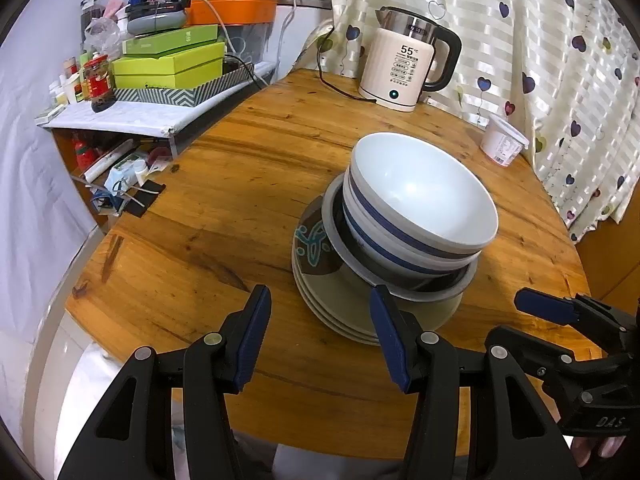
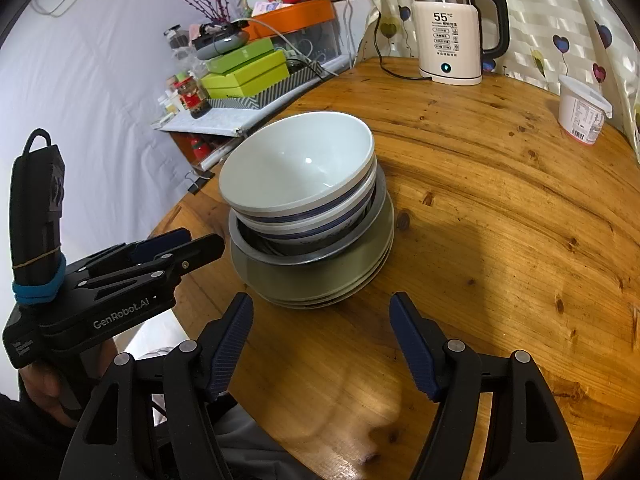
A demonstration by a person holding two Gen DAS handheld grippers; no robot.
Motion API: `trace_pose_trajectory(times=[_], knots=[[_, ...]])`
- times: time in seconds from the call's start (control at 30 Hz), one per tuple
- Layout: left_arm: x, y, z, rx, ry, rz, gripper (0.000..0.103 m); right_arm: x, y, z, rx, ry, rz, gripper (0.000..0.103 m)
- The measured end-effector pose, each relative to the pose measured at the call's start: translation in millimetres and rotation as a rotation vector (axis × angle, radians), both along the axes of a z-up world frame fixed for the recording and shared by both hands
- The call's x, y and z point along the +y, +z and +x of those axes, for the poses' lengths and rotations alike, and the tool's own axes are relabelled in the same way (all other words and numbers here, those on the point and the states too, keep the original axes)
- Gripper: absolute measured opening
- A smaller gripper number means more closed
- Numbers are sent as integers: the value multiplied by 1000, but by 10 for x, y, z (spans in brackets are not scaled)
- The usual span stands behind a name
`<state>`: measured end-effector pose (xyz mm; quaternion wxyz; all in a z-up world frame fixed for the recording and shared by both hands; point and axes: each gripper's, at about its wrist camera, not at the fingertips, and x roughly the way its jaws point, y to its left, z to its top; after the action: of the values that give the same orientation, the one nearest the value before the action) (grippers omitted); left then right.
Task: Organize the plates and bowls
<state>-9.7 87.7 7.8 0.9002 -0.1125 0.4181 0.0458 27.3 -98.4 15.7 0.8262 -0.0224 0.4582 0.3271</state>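
White blue-striped ceramic bowls [image 1: 424,200] sat nested in a metal bowl [image 1: 420,284] atop stacked grey plates [image 1: 344,304] on the round wooden desk [image 1: 224,216]. The left gripper [image 1: 318,334] and right gripper [image 2: 322,338] hovered nearby, fingers wide, holding nothing.

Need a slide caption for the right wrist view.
Open right gripper empty, short of stacked bowls on plates; kettle and tub behind.

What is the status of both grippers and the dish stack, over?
Left gripper and right gripper open, empty. White blue-banded bowls nested on stacked plates, untouched. Nothing in the way.
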Motion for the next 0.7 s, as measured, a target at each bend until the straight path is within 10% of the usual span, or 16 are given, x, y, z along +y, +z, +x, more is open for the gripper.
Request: trace_pose_trajectory(times=[0.7], knots=[[1, -13, 7, 3, -8, -2, 53, 12, -13, -12, 4, 2, 1, 72]])
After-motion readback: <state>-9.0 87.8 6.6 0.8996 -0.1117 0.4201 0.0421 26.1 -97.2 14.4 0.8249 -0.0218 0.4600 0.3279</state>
